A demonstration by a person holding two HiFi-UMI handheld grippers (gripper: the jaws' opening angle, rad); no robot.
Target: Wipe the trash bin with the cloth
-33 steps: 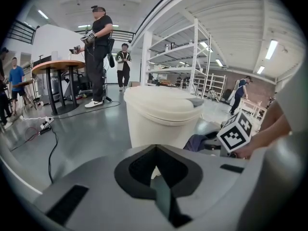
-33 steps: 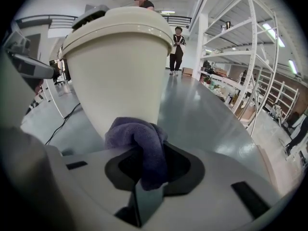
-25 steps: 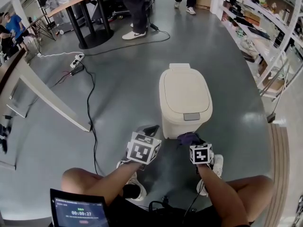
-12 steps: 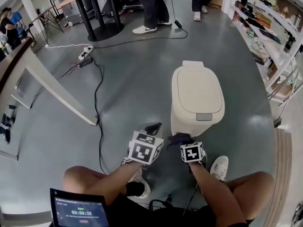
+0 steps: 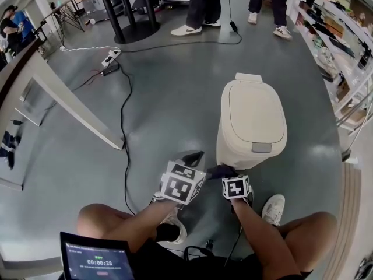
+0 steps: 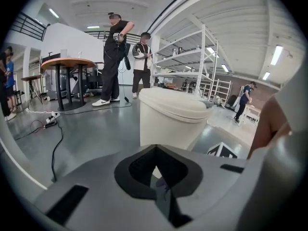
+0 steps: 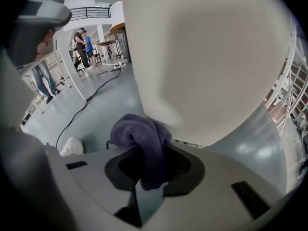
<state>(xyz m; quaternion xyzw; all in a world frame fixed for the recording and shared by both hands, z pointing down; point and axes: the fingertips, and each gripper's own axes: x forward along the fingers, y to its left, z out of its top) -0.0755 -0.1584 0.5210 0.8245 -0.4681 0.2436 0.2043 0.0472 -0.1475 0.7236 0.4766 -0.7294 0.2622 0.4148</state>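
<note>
Purple cloth (image 7: 143, 141) is clamped in the right gripper (image 7: 144, 179), whose jaws are closed on its lower folds, and the bunched top of the cloth is laid against the lower wall of the cream bin (image 7: 207, 57). In the head view the cloth (image 5: 220, 171) is seen at the bin's (image 5: 252, 124) near bottom corner, just ahead of the right gripper (image 5: 224, 174) and its marker cube (image 5: 236, 187). The bin is set upright on the grey floor (image 5: 163, 104) with its lid (image 5: 255, 114) shut. The left gripper (image 5: 191, 157) is held low, just beside the right one and close to the bin's left side without touching it. In the left gripper view its jaws (image 6: 160, 194) are brought together with nothing gripped between them, and the bin (image 6: 171, 117) is seen straight ahead. A white shoe (image 5: 273, 207) is planted near the bin's front, and bare knees are seen at the bottom of the head view, above a tablet (image 5: 96, 256) showing a timer. A black cable (image 5: 122, 127) is run across the floor from a power strip (image 5: 111, 58) to the left of the bin. A slanted white beam (image 5: 76, 107) is set further left. Beyond the bin a round table (image 5: 137, 31) is placed, with standing people's legs (image 5: 198, 4) beside it, and shelves (image 5: 344, 45) are lined along the right.
</note>
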